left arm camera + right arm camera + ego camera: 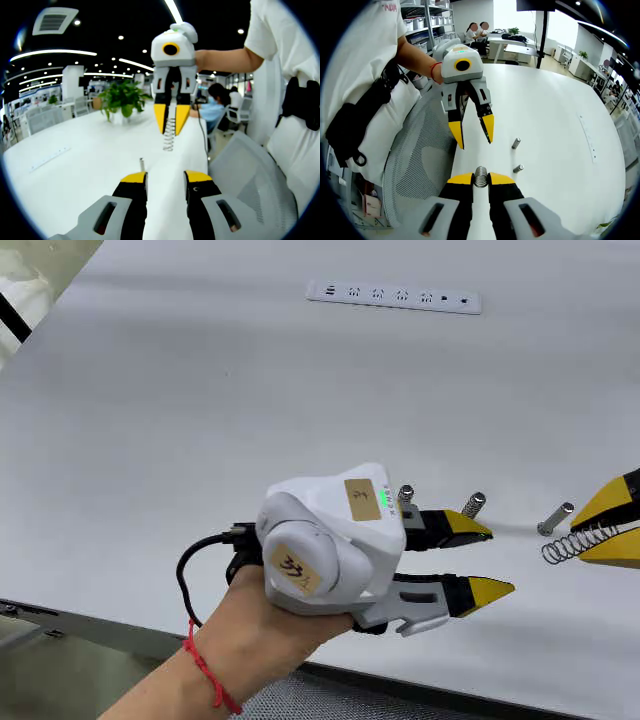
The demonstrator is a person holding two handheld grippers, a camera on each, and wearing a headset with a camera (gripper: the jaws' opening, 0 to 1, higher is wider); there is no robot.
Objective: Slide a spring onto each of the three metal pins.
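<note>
Three metal pins (405, 493) (473, 504) (556, 518), one spring (560, 548), two hand-held grippers (500, 560) (580, 542), and one power strip (393, 296) near the worktop's (200, 440) far edge.

the left gripper (500, 560) has a smooth, glossy white plastic shell, and its matt black jaws end in yellow tips with a dull sheen. just ahead of those tips, the short silvery metal pins (473, 504) look polished and ridged. the thin coiled wire spring (575, 543), pinched in the right gripper (605, 530), glints brightly. beneath both claws the white table top (250, 390) is smooth and matt. behind the left claw, a red braided cord (205, 670) circles the wrist.
</note>
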